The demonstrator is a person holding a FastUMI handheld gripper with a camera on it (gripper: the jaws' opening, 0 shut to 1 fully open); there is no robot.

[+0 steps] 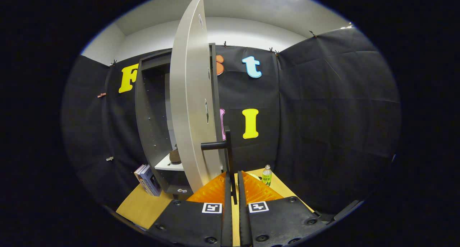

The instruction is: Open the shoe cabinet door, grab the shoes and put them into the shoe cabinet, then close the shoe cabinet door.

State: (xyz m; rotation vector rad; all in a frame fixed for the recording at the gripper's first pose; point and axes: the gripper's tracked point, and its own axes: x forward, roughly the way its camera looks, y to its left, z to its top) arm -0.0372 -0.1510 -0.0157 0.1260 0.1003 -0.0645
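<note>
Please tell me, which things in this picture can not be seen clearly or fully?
- Shoe on the white shelf: half hidden by the open cabinet door.
- Cabinet interior: dark, mostly covered by the door.
- Gripper fingers close on the black door handle; contact cannot be confirmed.
- Bottle: label too small.
- Books beside the cabinet: titles too small.
</note>
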